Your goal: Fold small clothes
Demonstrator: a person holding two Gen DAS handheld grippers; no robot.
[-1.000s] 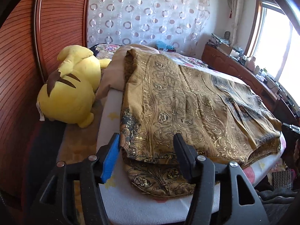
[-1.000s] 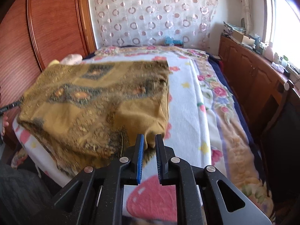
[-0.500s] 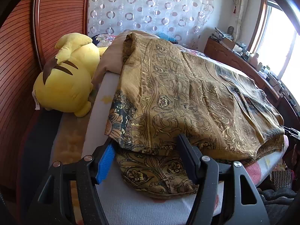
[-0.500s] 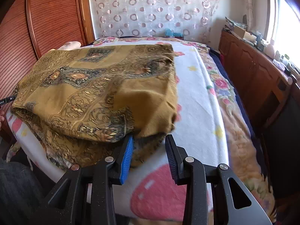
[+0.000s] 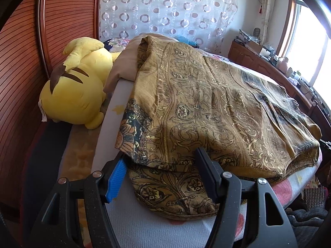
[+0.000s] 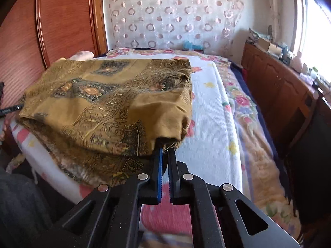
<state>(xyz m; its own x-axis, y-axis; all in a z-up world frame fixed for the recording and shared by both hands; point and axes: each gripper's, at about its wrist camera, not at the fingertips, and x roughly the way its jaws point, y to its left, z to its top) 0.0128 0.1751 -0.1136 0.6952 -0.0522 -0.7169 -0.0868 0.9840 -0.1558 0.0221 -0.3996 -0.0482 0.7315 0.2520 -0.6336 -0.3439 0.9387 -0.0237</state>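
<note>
A golden-brown patterned garment (image 5: 206, 111) lies folded in layers on the bed. My left gripper (image 5: 161, 161) is open, its jaws spread on either side of the garment's near edge, with the upper layer draped over the tips. In the right wrist view the same garment (image 6: 107, 101) lies to the left of centre. My right gripper (image 6: 164, 149) is shut on the garment's near right corner, which bunches up at the tips. The tip of the left gripper (image 6: 10, 110) shows at the far left edge.
A yellow plush toy (image 5: 76, 86) lies on the bed's left side by the wooden headboard (image 5: 26, 66). A beige pillow (image 5: 124, 66) sits behind the garment. A wooden cabinet (image 6: 279, 91) with clutter runs along the right under the window. The white bedspread (image 6: 213, 119) lies right of the garment.
My right gripper opened half a second ago and has now shut on the garment's corner. My left gripper has slid further forward under the garment's edge, still open.
</note>
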